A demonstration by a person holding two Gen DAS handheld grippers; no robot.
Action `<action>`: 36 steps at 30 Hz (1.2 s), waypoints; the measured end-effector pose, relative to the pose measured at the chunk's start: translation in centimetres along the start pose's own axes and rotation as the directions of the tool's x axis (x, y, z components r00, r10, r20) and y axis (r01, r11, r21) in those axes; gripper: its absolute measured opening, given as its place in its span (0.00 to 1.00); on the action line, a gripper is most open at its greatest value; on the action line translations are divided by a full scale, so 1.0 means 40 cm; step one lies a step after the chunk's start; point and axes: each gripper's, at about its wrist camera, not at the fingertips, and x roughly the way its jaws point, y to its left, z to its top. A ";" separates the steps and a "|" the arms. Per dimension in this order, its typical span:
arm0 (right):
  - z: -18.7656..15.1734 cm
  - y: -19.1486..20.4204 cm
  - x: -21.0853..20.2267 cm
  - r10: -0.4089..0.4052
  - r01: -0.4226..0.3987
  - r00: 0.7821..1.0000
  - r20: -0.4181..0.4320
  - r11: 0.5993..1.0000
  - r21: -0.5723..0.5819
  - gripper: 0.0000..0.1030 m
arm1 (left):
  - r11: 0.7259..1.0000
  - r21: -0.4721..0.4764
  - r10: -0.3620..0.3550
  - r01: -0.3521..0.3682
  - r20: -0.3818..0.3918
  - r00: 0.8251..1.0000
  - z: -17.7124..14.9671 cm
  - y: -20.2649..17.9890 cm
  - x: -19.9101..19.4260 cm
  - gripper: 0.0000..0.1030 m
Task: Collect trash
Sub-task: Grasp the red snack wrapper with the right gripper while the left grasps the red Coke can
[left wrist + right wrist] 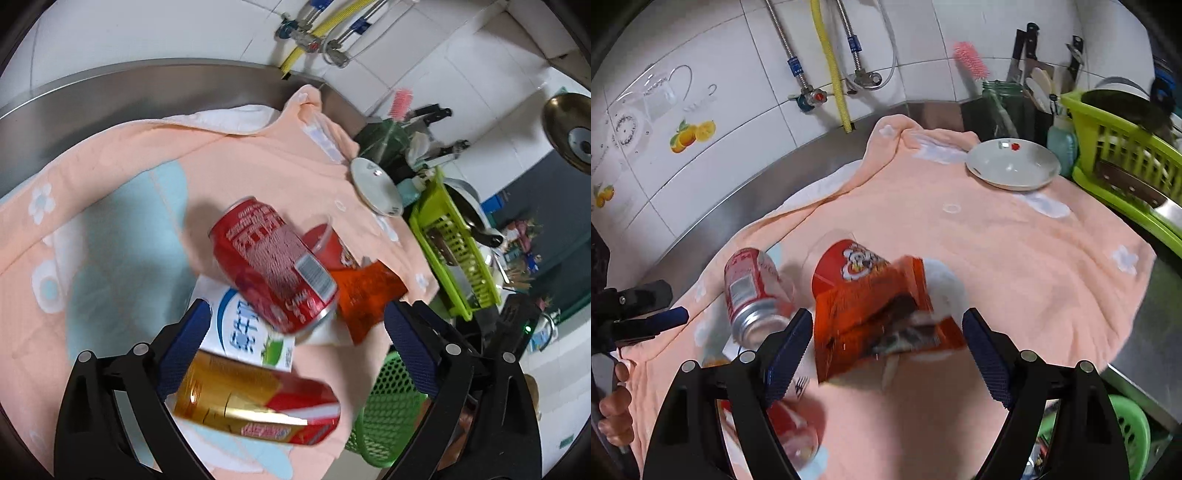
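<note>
Holding apart: our left gripper over the red can and milk carton.
Right gripper: we keep it spread around the orange snack bag.
Trash: clustered near the peach towel's front edge, gold-red can nearest.
Around: white plate at the towel's far right corner, green rack beside it.
Obstruction: the red can overlaps the carton.

- Left gripper: black plastic linkage arms, round silver screws at the joints, two fingers faced with dark blue ribbed pads.
- Right gripper: same black build, silver screws, blue textured pads.
- Hand: bare skin, fingers curled.
</note>
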 end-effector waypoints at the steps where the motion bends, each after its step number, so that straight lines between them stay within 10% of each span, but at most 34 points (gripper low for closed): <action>1: 0.005 0.000 0.009 0.004 -0.004 1.000 -0.003 1.000 -0.002 0.78 | 1.000 -0.007 0.003 -0.003 -0.004 1.000 0.006 -0.001 0.010 0.92; 25: -0.020 0.079 0.143 -0.052 0.029 0.996 -0.079 0.962 -0.270 0.89 | 0.991 -0.069 0.106 -0.111 -0.070 0.992 0.066 -0.001 0.193 0.91; 36: -0.040 0.078 0.107 -0.073 0.064 0.997 -0.028 0.965 -0.255 0.51 | 0.995 -0.036 0.090 -0.092 -0.063 0.994 0.049 0.005 0.192 0.70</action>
